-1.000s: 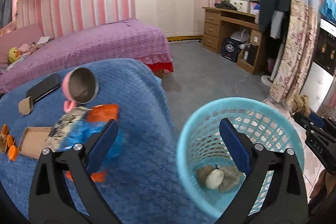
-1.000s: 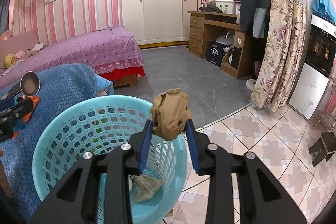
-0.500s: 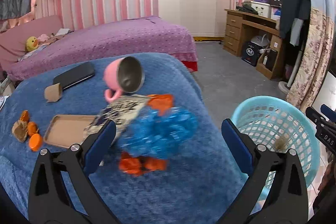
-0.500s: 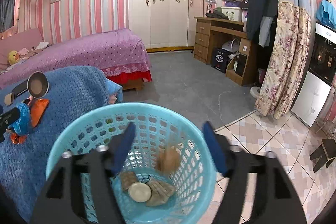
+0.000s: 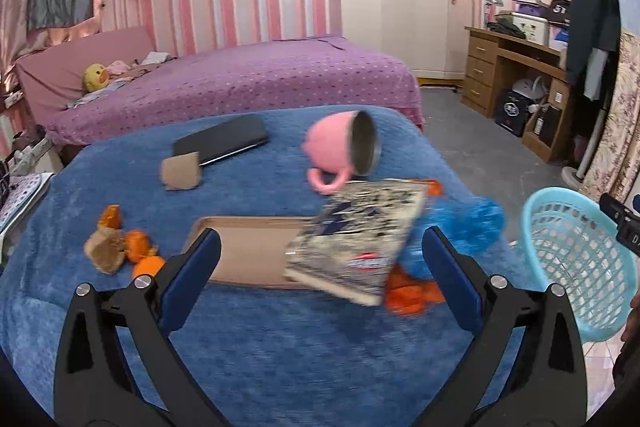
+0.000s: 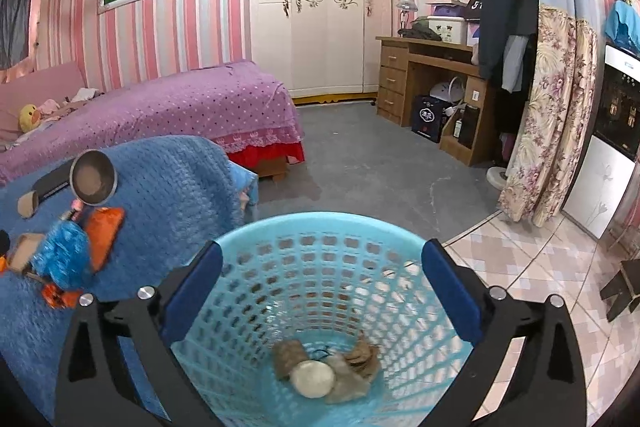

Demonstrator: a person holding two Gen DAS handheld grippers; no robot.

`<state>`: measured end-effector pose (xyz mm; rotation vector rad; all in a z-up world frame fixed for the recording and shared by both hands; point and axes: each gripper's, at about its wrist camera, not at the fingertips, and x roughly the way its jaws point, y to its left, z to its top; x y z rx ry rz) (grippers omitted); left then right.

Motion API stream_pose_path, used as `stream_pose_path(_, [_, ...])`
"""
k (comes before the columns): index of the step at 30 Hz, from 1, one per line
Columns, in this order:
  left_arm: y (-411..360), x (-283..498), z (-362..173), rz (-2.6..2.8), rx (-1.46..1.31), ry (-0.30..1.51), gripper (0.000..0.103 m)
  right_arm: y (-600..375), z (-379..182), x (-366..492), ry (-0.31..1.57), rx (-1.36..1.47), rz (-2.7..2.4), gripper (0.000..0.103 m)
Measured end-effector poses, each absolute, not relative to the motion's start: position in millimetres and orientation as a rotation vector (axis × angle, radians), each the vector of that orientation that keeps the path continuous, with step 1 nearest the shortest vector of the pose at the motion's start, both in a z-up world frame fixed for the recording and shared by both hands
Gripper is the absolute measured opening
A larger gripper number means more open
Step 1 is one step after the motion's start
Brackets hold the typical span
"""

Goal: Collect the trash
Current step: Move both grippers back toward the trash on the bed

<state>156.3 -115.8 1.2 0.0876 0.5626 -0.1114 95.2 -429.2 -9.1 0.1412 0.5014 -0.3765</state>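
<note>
My left gripper (image 5: 320, 263) is open above the blue blanket (image 5: 260, 339), just in front of a silver snack bag (image 5: 360, 239) and a blue-and-orange wrapper (image 5: 464, 231). Orange peel and brown paper scraps (image 5: 120, 247) lie at the left, a cardboard piece (image 5: 180, 171) further back. My right gripper (image 6: 320, 283) is open and empty over the light-blue basket (image 6: 320, 227), which holds crumpled brown paper and a white lump (image 6: 316, 375). The basket also shows in the left wrist view (image 5: 576, 263), at the right.
A pink mug (image 5: 340, 151) lies on its side beside a black phone (image 5: 220, 143). A flat cardboard tray (image 5: 244, 247) lies under the snack bag. A purple bed (image 5: 240, 79), a wooden desk (image 6: 432, 87) and a floral curtain (image 6: 548, 115) stand around.
My right gripper opened and dropped the brown crumpled paper into the basket. My left gripper swung left from the basket to over the blanket's trash.
</note>
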Motion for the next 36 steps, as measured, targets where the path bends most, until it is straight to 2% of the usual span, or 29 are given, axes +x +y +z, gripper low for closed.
stream_pose_path(13, [-29,170,-18,-0.006,0.048,0.601,0.097,-383,-12,117,0.517,0.126,-0.322,0.098])
stream_pose_path(24, [28,189,-48,0.01,-0.044,0.723,0.096,-355,-17,131,0.545,0.07,-0.291,0.098])
stream_pose_path(26, [32,193,-51,0.003,-0.066,0.744,0.092,-350,-17,134,0.551,0.056,-0.287,0.098])
stream_pose_path(28, [33,200,-57,-0.018,-0.075,0.776,0.078,-347,-18,135,0.558,0.049,-0.28,0.098])
stream_pose_path(31, [34,211,-65,-0.03,-0.071,0.832,0.065,-340,-20,138,0.571,0.03,-0.27,0.098])
stream_pose_path(35, [37,220,-68,-0.017,-0.072,0.842,0.062,-333,-19,139,0.575,0.017,-0.252,0.098])
stream_pose_path(36, [37,221,-68,-0.016,-0.068,0.844,0.059,-332,-19,139,0.576,0.015,-0.248,0.098])
